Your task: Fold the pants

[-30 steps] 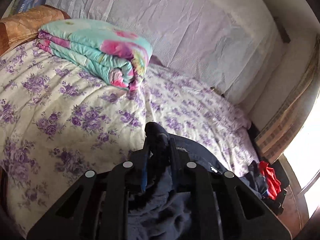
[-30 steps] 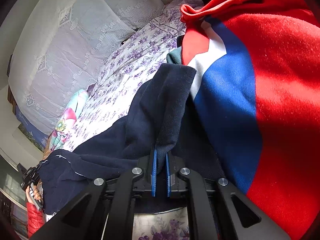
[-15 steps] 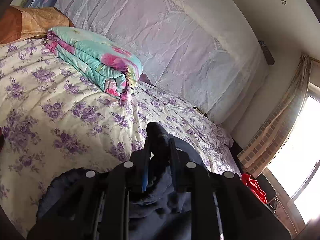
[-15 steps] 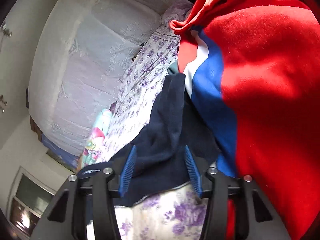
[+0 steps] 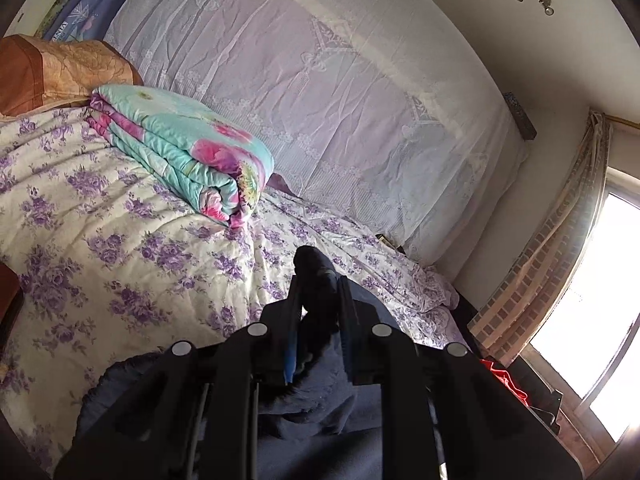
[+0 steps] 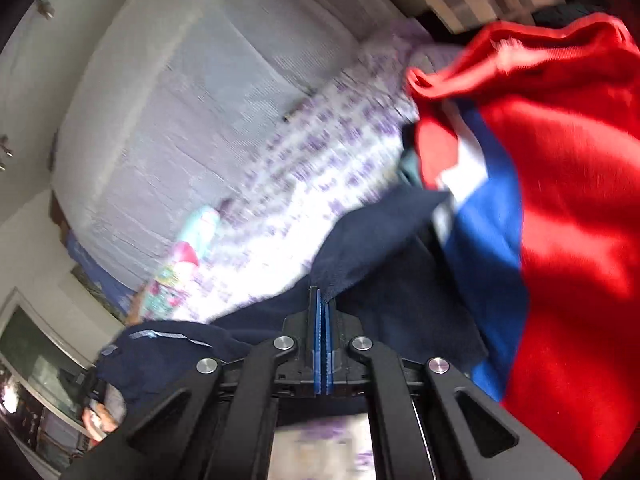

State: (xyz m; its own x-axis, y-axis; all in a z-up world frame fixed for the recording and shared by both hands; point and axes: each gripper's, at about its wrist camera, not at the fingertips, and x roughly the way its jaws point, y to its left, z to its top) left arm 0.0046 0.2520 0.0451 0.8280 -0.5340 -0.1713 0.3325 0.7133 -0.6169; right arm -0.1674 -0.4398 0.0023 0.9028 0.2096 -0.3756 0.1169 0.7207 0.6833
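Observation:
The dark navy pants hang bunched under my left gripper, which is shut on a fold of them above the floral bed. In the right wrist view the pants stretch from the lower left toward the red garment. My right gripper has its jaws together, with a pants edge right at the fingertips; the view is blurred, so whether cloth is pinched between them is not clear.
A purple-flowered bedspread covers the bed. A folded turquoise and pink quilt lies near the headboard by a brown pillow. A red, white and blue garment lies right of the pants. A window is at the right.
My right gripper was shut, opened wide half a second ago, and has closed again at the pants edge. My left gripper has lifted and tilted up, still holding the pants.

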